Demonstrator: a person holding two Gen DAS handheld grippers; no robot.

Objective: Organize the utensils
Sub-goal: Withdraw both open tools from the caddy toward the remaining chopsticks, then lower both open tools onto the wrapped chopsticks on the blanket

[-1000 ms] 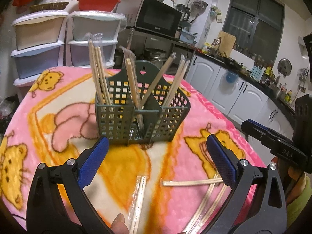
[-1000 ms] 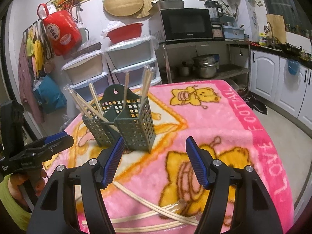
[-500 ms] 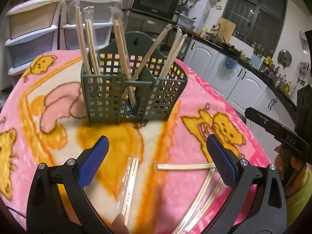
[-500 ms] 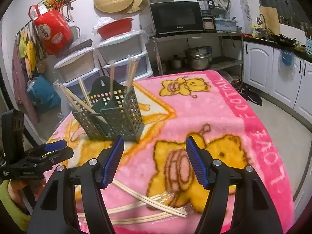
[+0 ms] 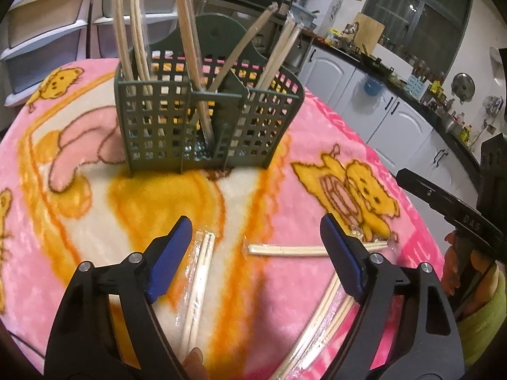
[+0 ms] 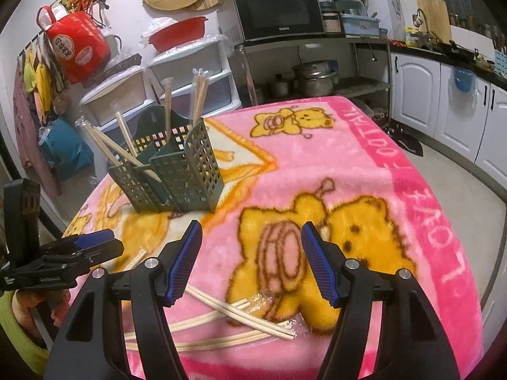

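Left tool (image 5: 255, 247): wide open, empty, above a wrapped pair (image 5: 198, 288).
Right tool (image 6: 252, 262): wide open, empty, above crossed chopsticks (image 6: 240, 316).
Caddy (image 5: 202, 120): upright on the table (image 5: 63, 221), several chopsticks standing inside.

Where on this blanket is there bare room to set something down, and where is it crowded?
Free: the pink stretch around the bear print right of the green caddy, out to the lettered border; also the orange-and-white patch in front of the caddy. Crowded: the near edge, where wrapped chopsticks cross below both open grippers.
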